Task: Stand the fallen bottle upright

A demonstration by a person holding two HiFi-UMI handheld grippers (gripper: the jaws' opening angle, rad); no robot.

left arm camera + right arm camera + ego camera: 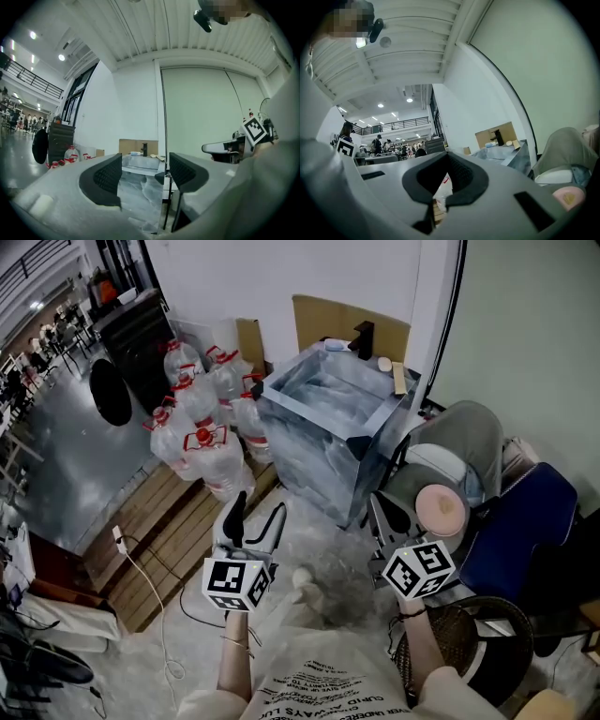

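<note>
Big red-capped water bottles (pixel 202 418) crowd the wooden pallet (pixel 159 521) at the left; I cannot tell which one lies fallen. Just short of them, the left gripper (pixel 259 504) has its jaws apart, with nothing between them. The right gripper (pixel 386 507) is pinched together and empty, near the plastic-wrapped table (pixel 319 399).

Clear bottles (pixel 214 463) have red caps; the pallet (pixel 173 531) is brown, the chair (pixel 469 439) grey.

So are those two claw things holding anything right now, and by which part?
Nothing is held. The left gripper is open with nothing between its jaws; the right gripper is shut and empty.
</note>
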